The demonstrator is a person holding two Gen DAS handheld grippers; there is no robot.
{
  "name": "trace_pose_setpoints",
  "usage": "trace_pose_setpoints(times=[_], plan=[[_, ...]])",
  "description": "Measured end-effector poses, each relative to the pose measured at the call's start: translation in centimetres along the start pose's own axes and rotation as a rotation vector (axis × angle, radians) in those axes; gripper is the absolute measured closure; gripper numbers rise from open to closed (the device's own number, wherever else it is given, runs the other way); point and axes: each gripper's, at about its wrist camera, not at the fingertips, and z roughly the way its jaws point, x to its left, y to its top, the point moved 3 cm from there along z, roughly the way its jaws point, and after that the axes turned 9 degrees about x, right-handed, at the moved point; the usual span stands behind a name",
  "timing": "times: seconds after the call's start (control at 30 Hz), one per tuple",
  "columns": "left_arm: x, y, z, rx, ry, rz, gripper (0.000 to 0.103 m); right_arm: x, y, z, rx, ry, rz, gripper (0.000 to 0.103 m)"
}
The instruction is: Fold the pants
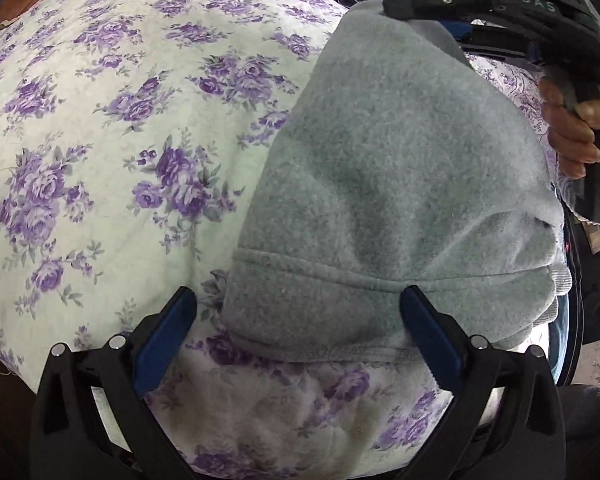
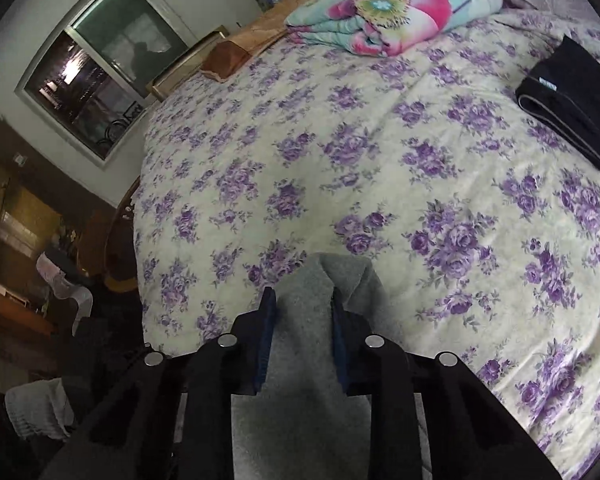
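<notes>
Right gripper (image 1: pixel 396 14) — marked "DAS" — clamps grey pants (image 1: pixel 380 184); left gripper (image 1: pixel 296 308) spread.

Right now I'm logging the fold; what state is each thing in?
Grey pants: bunched, partly lifted off the bed.
Right tongs: shut on a fold of the pants.
Left tongs: open, astride the hem.
Black garment: folded flat.
Floral blanket: folded.
Bedspread: spread out.

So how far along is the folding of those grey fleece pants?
Early to midway. The grey fleece pants lie bunched on the purple-flowered bedspread, not yet a flat packet. In hand: the right gripper pinches one end, while the left gripper stands open at the hem. Left: folding and smoothing.
</notes>
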Motion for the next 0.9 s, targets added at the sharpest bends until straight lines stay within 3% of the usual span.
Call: trace_pose_setpoints(times=[0.07,0.13,0.33,0.5,0.57,0.63,0.67,0.77,0.9], plan=[[-0.4,0.2,0.2,0.003,0.006,-0.003,0.004,-0.2,0.0,0.0,0.005,0.051,-0.007,0.070],[-0.6,0.4,0.4,0.004,0.007,-0.010,0.004,-1.0,-0.1,0.9,0.062,0.125,0.034,0.041],[-0.5,1.0,0.5,0.001,0.010,-0.017,0.004,-3.5,-1.5,2.0,0.149,0.265,0.167,0.040],[-0.3,1.2,0.7,0.007,0.017,-0.020,0.004,-3.4,0.8,3.0,0.091,0.336,0.199,0.041],[-0.3,1.4,0.7,0.011,0.020,-0.020,0.004,-3.8,1.5,3.1,0.048,0.359,0.239,0.053],[-0.3,1.5,0.6,0.012,0.021,-0.022,0.004,-4.6,1.4,3.0,0.035,0.351,0.261,0.081],[-0.4,1.5,0.6,0.011,0.021,-0.022,0.004,-5.1,1.1,2.8,0.031,0.341,0.262,0.086],[-0.3,1.6,0.6,0.005,0.020,-0.024,0.004,-6.6,0.5,2.5,0.031,0.349,0.301,0.089],[-0.2,1.7,0.7,0.002,0.019,-0.029,0.004,-7.2,0.5,4.9,0.097,0.130,0.252,0.090]])
